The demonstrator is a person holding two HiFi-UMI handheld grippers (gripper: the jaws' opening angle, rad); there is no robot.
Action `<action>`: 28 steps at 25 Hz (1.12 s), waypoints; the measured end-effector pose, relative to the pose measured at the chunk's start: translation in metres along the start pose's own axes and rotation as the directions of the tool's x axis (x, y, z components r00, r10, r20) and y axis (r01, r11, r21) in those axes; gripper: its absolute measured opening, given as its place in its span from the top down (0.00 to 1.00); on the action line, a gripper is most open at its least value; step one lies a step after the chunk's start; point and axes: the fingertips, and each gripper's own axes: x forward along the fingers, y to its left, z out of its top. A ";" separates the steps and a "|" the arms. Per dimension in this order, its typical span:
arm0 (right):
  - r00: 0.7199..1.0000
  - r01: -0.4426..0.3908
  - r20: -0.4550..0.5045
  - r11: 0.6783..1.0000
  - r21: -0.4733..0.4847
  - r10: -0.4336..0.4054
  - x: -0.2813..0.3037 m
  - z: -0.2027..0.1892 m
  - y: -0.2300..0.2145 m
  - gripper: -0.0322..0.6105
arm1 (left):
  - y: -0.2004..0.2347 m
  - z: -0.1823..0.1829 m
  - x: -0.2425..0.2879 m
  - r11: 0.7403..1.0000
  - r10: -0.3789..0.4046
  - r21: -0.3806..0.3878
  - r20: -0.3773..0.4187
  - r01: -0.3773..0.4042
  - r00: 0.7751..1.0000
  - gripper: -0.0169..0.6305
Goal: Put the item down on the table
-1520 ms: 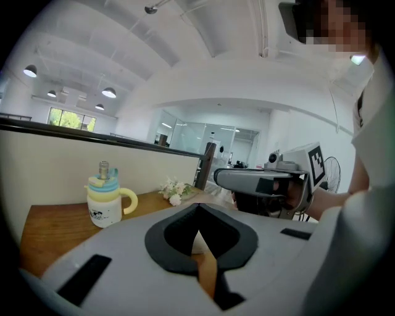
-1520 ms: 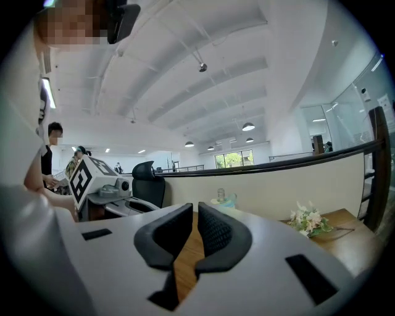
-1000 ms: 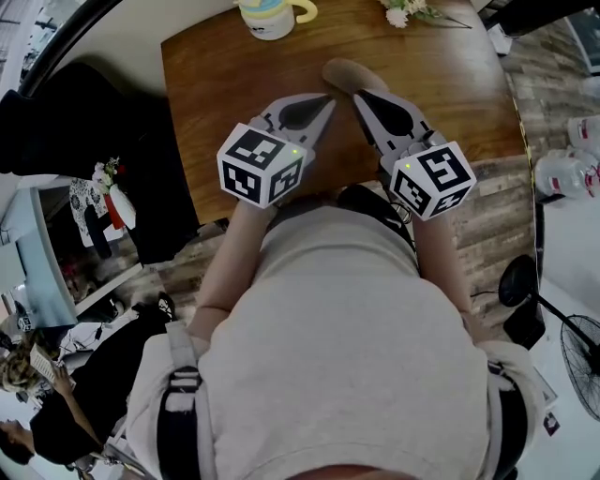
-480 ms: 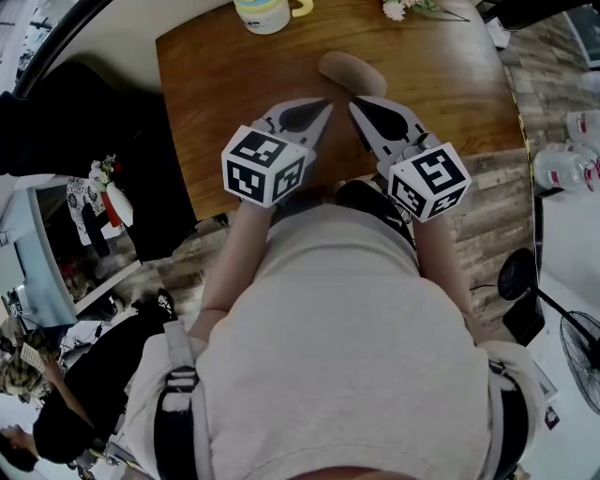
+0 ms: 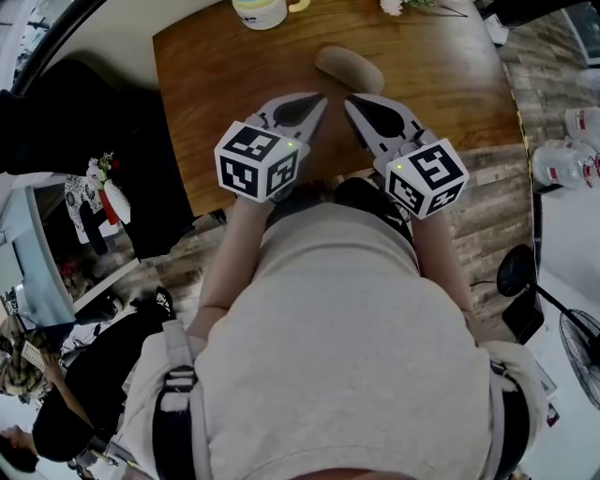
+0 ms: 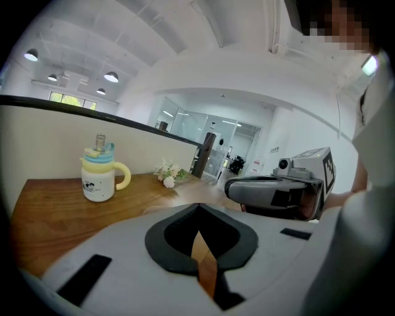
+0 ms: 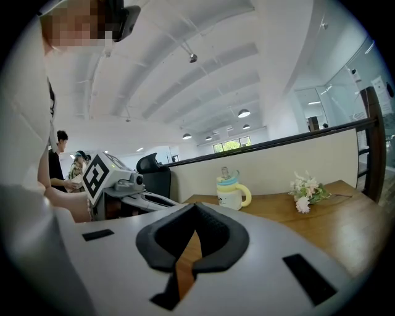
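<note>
Item down on bench, both tongs closed and empty.
Tan, oblong item lies flat on the wood, about mid-width, toward the far edge, just ahead of the tong tips and not touching them. Left tongs and right tongs are side by side over the near half, jaws together, nothing between them. Mug and flower sprig sit at the far edge.

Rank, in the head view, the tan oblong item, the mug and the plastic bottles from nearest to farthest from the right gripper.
1. The tan oblong item: just ahead of the right gripper.
2. The mug: table's far edge, left.
3. The plastic bottles: on the floor, right.
</note>
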 end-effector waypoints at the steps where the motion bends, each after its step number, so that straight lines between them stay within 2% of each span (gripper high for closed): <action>1: 1.000 0.002 0.001 1.000 -0.001 -0.002 -0.001 0.000 -0.001 0.94 | 0.000 0.000 0.000 1.000 0.000 -0.001 0.003 0.000 1.000 0.95; 7: 1.000 0.011 0.002 1.000 0.000 -0.011 -0.004 0.001 -0.002 0.94 | -0.002 0.002 -0.003 1.000 0.002 -0.001 0.013 -0.002 1.000 0.95; 15: 1.000 0.013 0.005 1.000 0.003 -0.013 -0.006 -0.001 -0.001 0.94 | -0.002 0.003 -0.005 0.999 -0.011 -0.040 0.039 0.013 0.999 0.95; 28: 1.000 0.027 0.001 0.999 0.019 -0.027 -0.011 -0.004 -0.003 0.94 | -0.006 0.002 -0.006 0.999 -0.007 -0.039 0.037 0.008 0.999 0.95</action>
